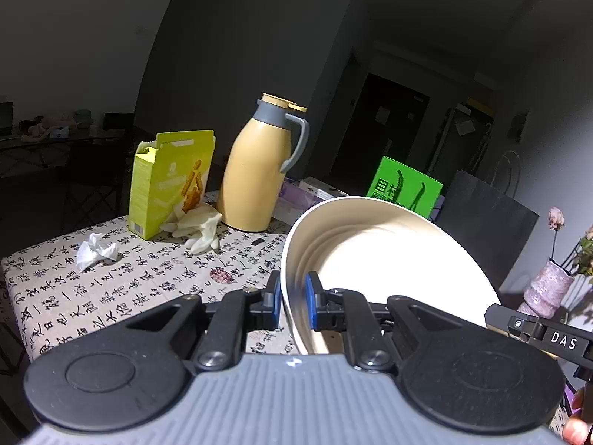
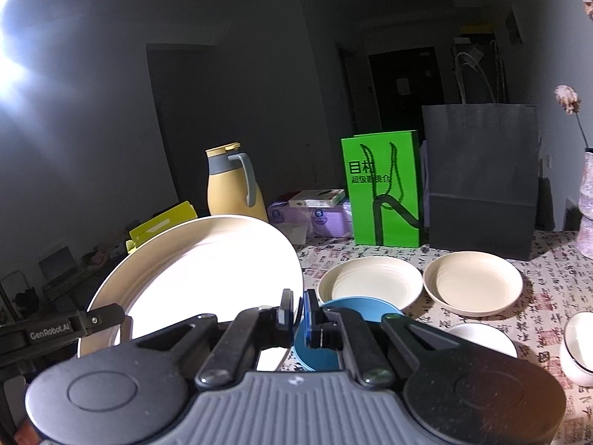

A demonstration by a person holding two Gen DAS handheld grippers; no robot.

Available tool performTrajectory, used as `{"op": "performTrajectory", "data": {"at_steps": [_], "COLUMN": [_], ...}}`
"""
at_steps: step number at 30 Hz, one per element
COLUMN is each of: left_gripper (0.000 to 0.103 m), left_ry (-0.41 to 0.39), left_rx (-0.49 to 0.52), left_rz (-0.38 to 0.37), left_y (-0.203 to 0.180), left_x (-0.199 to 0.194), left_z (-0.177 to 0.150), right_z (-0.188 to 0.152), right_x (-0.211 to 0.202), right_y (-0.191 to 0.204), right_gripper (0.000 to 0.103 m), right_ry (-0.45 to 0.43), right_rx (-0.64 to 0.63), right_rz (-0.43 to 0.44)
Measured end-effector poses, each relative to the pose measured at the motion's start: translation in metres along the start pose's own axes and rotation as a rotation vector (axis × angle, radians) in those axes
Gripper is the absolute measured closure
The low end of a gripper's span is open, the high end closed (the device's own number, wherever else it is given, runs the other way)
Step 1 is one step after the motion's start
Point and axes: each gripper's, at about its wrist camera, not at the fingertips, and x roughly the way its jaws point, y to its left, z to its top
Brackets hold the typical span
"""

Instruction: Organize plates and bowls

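Observation:
A large cream plate [image 1: 389, 259] hangs tilted above the calligraphy-print tablecloth [image 1: 129, 289], held at both sides. My left gripper [image 1: 292, 289] is shut on its left rim, blue pads pressing the edge. My right gripper [image 2: 298, 304] is shut on the right rim of the same plate [image 2: 207, 270]. On the table to the right lie a blue plate [image 2: 352, 306], two cream plates [image 2: 370, 282] [image 2: 472, 283], and two white bowls [image 2: 481, 337] [image 2: 578, 348].
At the back stand a yellow thermos jug [image 1: 259, 170], an opened yellow box [image 1: 166, 181], a green bag [image 2: 383, 189] and a dark paper bag [image 2: 481, 178]. Gloves [image 1: 196, 226] and a crumpled tissue [image 1: 94, 252] lie on the cloth. A pink vase [image 1: 545, 289] stands at the right.

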Motion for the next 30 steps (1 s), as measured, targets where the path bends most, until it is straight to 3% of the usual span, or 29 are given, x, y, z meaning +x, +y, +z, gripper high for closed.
{"op": "performTrajectory", "data": {"at_steps": [30], "left_gripper": [0.089], "left_ry": [0.05], "left_rx": [0.116], "left_rz": [-0.106], "left_y": [-0.052], "left_x": [-0.017], "left_z": [-0.051], "right_z": [-0.046], "right_x": [-0.066], "right_y": [-0.052], "right_gripper": [0.098], "right_ry": [-0.044], "right_rx": [0.078], "right_rz": [-0.101]}}
